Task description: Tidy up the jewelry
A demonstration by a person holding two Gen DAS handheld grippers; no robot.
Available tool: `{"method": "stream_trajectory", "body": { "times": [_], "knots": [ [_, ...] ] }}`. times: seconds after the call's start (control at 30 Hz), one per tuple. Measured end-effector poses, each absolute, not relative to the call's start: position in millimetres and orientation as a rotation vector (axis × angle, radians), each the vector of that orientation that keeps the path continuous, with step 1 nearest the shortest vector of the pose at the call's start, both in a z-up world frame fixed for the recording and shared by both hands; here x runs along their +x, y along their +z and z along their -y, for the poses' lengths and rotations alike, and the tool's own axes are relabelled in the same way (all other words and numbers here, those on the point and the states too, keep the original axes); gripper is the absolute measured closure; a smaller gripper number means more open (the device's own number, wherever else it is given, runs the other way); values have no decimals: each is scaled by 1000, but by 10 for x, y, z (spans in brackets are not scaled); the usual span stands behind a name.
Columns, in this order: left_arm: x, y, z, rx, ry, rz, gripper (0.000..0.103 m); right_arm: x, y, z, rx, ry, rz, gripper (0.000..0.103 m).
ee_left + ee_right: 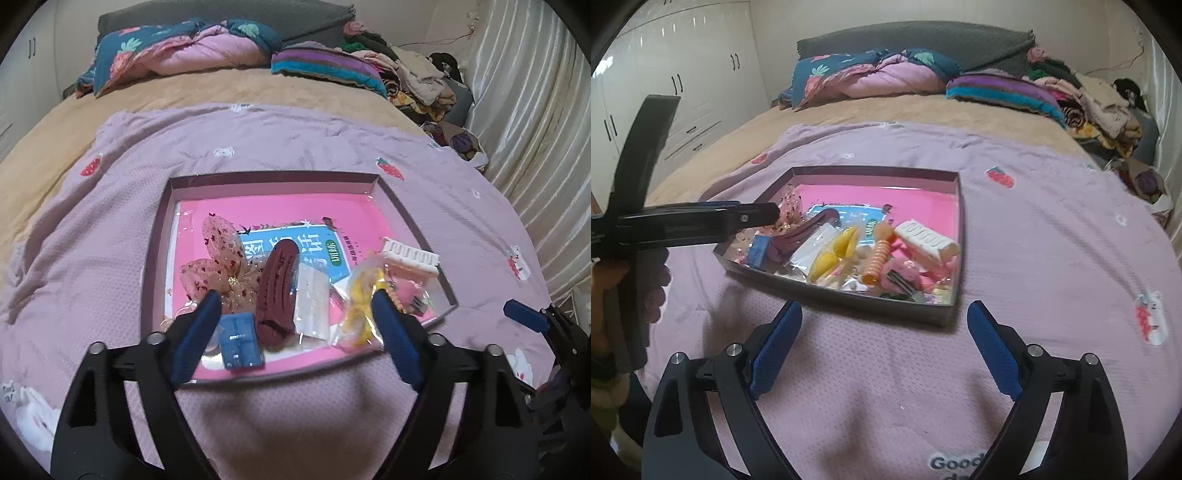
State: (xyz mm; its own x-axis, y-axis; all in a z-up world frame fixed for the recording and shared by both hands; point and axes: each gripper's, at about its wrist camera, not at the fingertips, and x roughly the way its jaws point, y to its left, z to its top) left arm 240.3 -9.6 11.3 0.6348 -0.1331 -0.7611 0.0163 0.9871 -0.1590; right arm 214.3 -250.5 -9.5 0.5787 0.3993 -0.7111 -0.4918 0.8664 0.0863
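Observation:
A shallow dark-rimmed box (153, 258) with a pink floor lies on the lilac blanket. It holds a pink mesh bow clip (218, 266), a maroon claw clip (277, 291), a small blue box (240, 345), a clear packet (314, 299), a bag of yellow pieces (360, 306) and a white comb clip (410, 254). My left gripper (295, 302) hovers open over the box's near half, nothing between its pads. My right gripper (884, 310) stands open above the blanket just in front of the box (849, 295). An orange spiral hair tie (879, 258) lies in the box too.
The lilac blanket (1034, 240) covers a bed with tan bedding. Folded quilts (886, 74) and a clothes pile (1108, 103) sit at the far end. A curtain (535, 110) hangs on the right, white wardrobes (683, 74) stand on the left. A hand (613, 288) holds the left tool.

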Motion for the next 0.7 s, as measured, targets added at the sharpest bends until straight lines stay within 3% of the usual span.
{"method": "stream_trajectory", "body": {
  "times": [0.13,0.7],
  "knots": [
    [2241,249,131,-150,-90,-847,10,2019,-10,2612,-115,501,-761,6],
    [1279,396,235,-142,-77,-769,10,1399,287,2894,-68,460,-637,4]
  ]
}}
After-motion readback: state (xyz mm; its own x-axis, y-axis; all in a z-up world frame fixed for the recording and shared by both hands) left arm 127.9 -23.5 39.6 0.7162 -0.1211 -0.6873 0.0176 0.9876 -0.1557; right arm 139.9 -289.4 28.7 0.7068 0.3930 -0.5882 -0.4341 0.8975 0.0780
